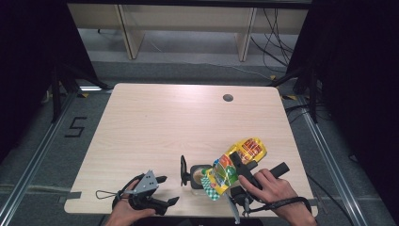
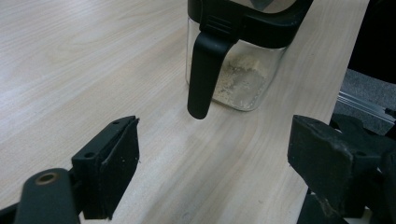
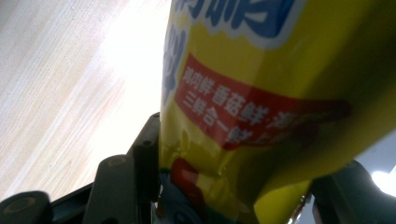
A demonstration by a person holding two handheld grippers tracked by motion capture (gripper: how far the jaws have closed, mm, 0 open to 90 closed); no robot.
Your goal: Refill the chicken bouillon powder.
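Jaws of right gripper (image 1: 241, 165) clamp yellow packet (image 1: 237, 162), tilted over jar (image 1: 200, 175). Left gripper (image 1: 164, 190) jaws wide, empty, near jar on table (image 1: 155, 127).

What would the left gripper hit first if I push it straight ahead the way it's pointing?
Most likely the jar's black handle: it hangs ahead of the open left gripper, in front of the glass jar. Depth is uncertain.

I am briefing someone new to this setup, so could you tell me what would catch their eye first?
The bright yellow snack bag stands out, clamped in the right gripper and tipped over a clear jar with a black lid near the table's front edge. The left gripper waits open beside the jar, which holds a little pale powder.
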